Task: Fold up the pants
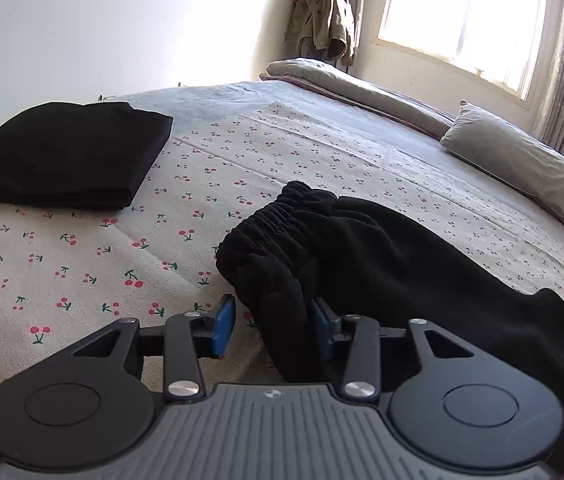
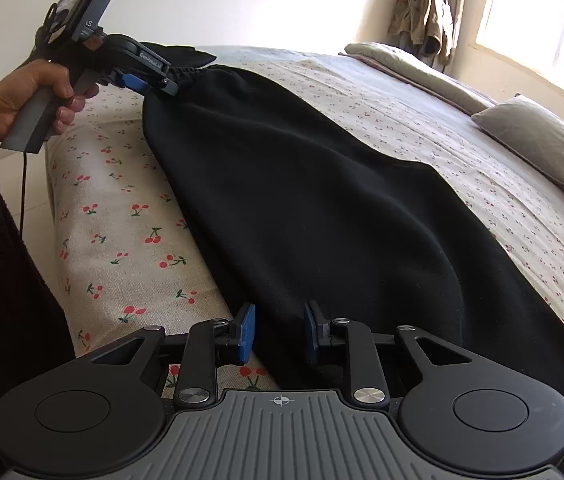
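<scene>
Black pants (image 1: 382, 264) lie on the cherry-print bed sheet (image 1: 81, 264), elastic waistband (image 1: 282, 216) bunched up. My left gripper (image 1: 273, 328) is open; its blue pads straddle a fold of the waist end, with a gap on the left side. In the right wrist view the pants (image 2: 314, 184) stretch from the left gripper (image 2: 153, 80) at the far waistband down to my right gripper (image 2: 279, 334). The right gripper is open, blue pads either side of the pants' near edge at the bed's edge.
A folded black garment (image 1: 65, 152) lies at the far left of the bed. A grey pillow (image 1: 522, 164) and folded grey quilt (image 1: 362, 84) lie along the far side under the window. A jacket (image 1: 322, 12) hangs in the corner.
</scene>
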